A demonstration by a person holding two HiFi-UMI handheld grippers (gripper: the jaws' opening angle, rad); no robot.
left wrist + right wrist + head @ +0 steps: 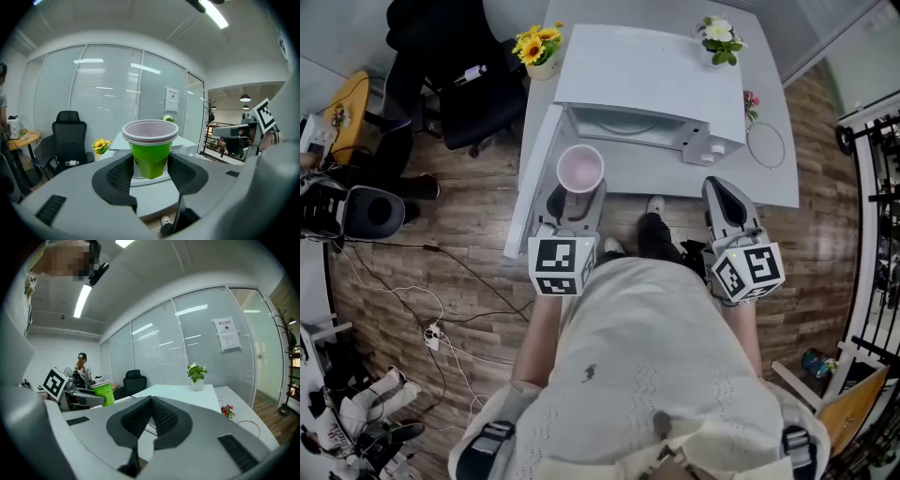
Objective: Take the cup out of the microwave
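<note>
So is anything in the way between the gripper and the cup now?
No, nothing is. The left gripper is shut on the green cup, one pad on each side. The cup is out in front of the open microwave, and nothing visible blocks it. The right gripper is shut and empty.

Open microwave door (pixel 534 178) at left; free table strip (pixel 656 178) before the cavity (pixel 623 127).
</note>
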